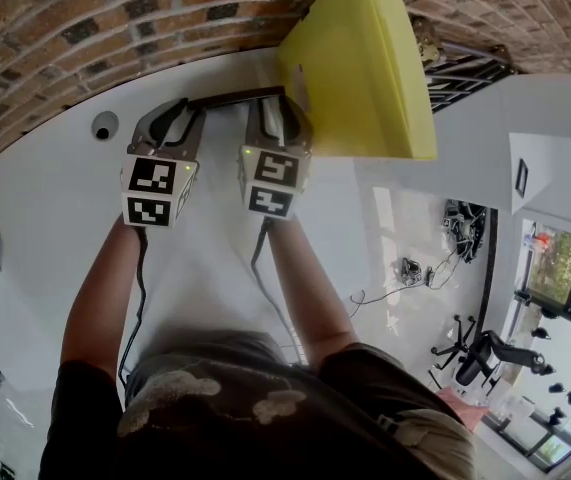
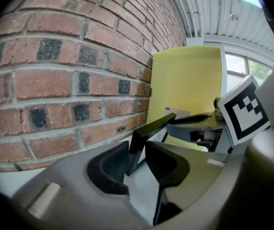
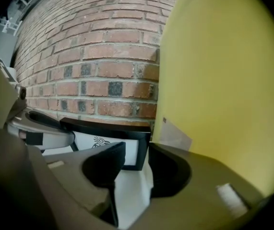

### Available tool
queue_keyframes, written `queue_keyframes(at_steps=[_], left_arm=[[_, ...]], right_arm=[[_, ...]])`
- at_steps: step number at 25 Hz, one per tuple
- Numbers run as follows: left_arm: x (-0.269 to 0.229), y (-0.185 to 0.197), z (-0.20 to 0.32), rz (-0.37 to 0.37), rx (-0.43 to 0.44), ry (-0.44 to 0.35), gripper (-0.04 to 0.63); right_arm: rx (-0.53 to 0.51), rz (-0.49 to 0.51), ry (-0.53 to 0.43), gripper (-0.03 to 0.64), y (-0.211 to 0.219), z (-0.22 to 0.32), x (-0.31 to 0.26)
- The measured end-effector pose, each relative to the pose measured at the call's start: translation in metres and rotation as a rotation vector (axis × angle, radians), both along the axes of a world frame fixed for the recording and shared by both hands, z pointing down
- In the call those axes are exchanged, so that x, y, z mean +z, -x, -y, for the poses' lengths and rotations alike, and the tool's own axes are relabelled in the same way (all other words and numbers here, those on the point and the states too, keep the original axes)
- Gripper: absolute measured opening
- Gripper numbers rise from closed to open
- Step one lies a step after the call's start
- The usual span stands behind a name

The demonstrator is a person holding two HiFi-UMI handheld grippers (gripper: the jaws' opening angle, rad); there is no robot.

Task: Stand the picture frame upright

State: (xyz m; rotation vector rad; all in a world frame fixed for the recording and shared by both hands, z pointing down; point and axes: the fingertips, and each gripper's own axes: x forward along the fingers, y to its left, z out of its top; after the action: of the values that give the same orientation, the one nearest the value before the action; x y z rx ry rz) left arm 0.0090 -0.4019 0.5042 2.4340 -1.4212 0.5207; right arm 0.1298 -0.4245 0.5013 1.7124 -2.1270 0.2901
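Well, my left tongs (image 2: 137,155) pinch the left end of the upright picture frame (image 3: 113,142); my right tongs (image 3: 137,157) stand open at its right corner. Brick wall (image 1: 85,18) just beyond, yellow board (image 1: 360,68) right, open bench (image 1: 55,198) nearer.

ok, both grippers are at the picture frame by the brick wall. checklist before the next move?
1. Left gripper grip on the picture frame: ok, jaws closed on its end edge.
2. Right gripper grip: not ok, jaws apart, frame's corner just ahead of them.
3. Frame up on its long edge, face out: ok.
4. Frame stands unaided: cannot tell, it looks tilted in the left gripper view and its back is hidden.
5. Room beside the yellow board: cannot tell, board sits close to the frame's end at the right gripper.
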Motion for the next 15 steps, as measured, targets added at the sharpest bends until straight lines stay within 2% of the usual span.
queue_keyframes(at_steps=[6,15], left_arm=[[0.0,0.0,0.004,0.025,0.013,-0.018,0.124],[0.013,0.002,0.0,0.039,0.015,0.029,0.24]], right_arm=[[0.003,-0.002,0.006,0.155,0.001,0.002,0.002],[-0.001,-0.005,0.021,0.155,0.001,0.0,0.006]])
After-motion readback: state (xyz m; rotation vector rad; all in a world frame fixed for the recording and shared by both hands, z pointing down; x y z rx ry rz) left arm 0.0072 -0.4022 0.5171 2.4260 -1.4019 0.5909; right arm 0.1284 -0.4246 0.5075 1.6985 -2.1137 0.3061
